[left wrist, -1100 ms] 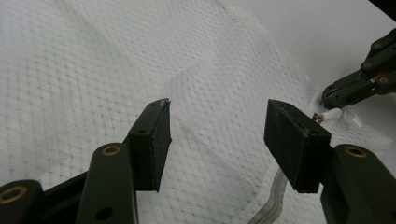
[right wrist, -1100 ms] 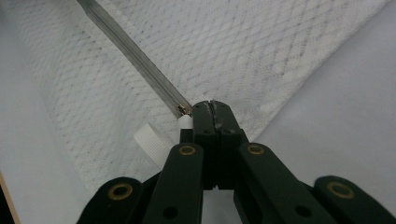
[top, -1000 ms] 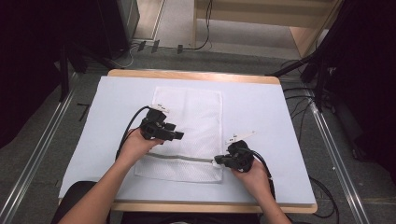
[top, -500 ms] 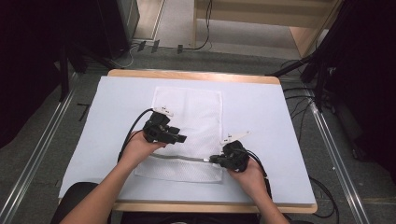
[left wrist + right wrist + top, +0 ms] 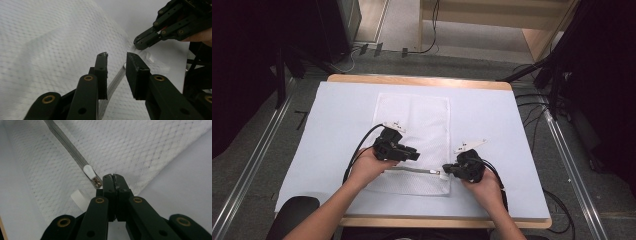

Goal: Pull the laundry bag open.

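Zipper pull (image 5: 89, 171) just beside closed right fingers (image 5: 119, 185), left fingers (image 5: 101, 65) parted astride zipper (image 5: 115, 80).

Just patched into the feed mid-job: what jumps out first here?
A white mesh bag lies flat mid-table on the pale cover, its zipper running across the near end. The right tool, jaws together, sits at the zipper's white pull, at the bag's right edge. The left tool hangs open over the zipper line.
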Demonstrator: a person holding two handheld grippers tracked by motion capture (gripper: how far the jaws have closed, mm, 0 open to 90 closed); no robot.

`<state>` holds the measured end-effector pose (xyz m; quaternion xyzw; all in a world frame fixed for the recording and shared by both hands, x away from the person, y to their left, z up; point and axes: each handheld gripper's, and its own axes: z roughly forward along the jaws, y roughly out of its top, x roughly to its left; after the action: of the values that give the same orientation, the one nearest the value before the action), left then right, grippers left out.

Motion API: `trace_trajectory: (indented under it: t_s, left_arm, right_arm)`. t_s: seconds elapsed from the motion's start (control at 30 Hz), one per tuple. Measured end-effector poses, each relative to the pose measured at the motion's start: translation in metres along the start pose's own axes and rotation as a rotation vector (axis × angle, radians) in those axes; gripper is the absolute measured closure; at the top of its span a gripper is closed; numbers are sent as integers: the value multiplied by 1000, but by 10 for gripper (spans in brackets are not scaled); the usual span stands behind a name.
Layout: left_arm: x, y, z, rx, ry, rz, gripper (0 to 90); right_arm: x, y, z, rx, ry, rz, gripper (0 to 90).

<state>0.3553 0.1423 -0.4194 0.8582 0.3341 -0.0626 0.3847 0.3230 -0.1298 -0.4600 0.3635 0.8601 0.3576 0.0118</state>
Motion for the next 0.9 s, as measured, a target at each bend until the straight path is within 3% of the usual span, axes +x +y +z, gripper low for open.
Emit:
trace_trajectory:
  t_s: [0.2, 0.3, 0.9]
  left_arm:
    - [-6, -2, 22, 49, -24, 18, 752]
    - [-8, -2, 30, 71, -26, 50, 793]
    - [-15, -3, 64, 115, -72, 31, 804]
  right_arm:
    - [1, -5, 5, 10, -13, -28, 900]
    - [0, -8, 5, -17, -11, -64, 900]
    - [-1, -12, 5, -37, -5, -73, 900]
